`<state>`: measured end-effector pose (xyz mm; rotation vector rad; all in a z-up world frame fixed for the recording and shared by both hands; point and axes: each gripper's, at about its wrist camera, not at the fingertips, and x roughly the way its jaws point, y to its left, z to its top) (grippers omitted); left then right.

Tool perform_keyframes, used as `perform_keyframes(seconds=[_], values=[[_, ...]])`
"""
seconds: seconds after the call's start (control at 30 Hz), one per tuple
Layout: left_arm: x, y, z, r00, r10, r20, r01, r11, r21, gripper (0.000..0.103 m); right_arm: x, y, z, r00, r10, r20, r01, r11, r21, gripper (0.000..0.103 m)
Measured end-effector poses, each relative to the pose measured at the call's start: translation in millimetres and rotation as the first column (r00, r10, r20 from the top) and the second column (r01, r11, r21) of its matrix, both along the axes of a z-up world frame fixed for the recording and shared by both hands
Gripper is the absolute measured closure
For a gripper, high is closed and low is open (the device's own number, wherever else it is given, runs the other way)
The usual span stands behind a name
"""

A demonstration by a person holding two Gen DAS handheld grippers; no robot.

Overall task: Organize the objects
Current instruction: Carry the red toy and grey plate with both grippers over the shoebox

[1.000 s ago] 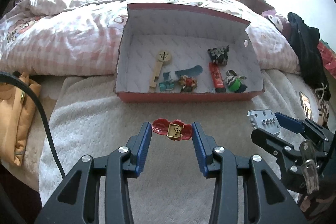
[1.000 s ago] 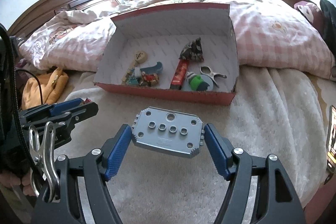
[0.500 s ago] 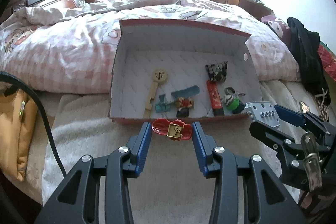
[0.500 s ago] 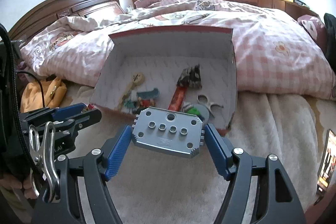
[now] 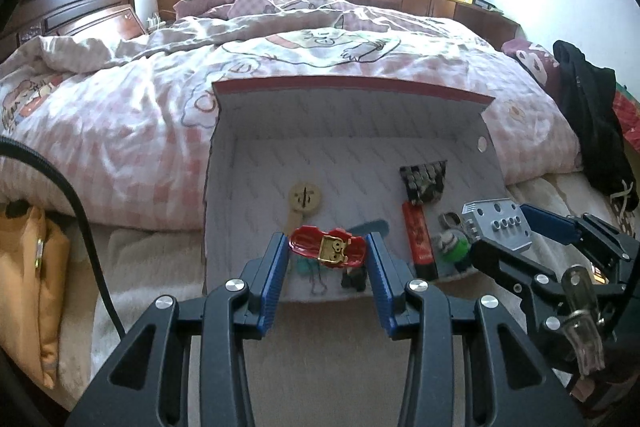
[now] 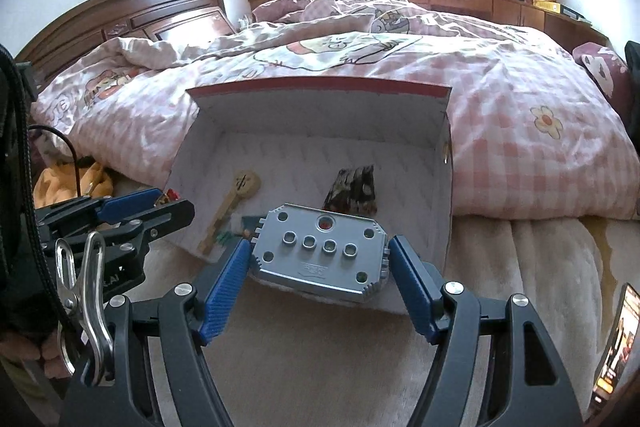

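Over the bed's fuzzy blanket, cardboard box (image 5: 224, 163): light, stiff, thin walls. Right gripper (image 6: 320, 261) jaws clamp grey plate (image 6: 320, 251) by its notched short ends; likely rigid, smooth plastic. Left gripper (image 5: 328, 253) jaws pinch small glossy red toy (image 5: 328, 247) end to end above box front, probably light, slippery.

There are 2 hand-held grippers: the left hand-held gripper (image 5: 328, 253) and the right hand-held gripper (image 6: 320, 255). Between the left one's fingers is 1 red toy (image 5: 328, 247). Between the right one's fingers is 1 grey plate with holes (image 6: 320, 254). Just past both is 1 box (image 5: 352, 89). Inside it I count 1 wooden key (image 5: 304, 199), 1 red stick (image 5: 419, 239), 1 dark patterned wedge (image 5: 424, 181), 1 green toy (image 5: 454, 247) and 1 blue curved piece (image 5: 374, 226). More small bits sit behind the left fingers, too hidden to count.
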<state>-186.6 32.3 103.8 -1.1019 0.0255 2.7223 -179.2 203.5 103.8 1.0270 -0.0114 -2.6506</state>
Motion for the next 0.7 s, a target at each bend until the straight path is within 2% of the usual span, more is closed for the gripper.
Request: perform_keyframes(seconds=[0.4, 0.7], values=[[-43.6, 10.2, -7.0, 1.0, -0.004, -0.008, 0.004, 1.0, -0.015, 0.064, -41.8, -8.8, 4.3, 1.0, 0.012, -0.027, -0.011, 1.0, 0.024, 0.03], [-72.1, 8.6, -23.3, 0.999, 0.019, 0.026, -0.019, 1.0, -0.006, 0.064, -75.4, -9.8, -9.8, 1.0, -0.01, 0.005, 0.01, 1.0, 0.019, 0.03]])
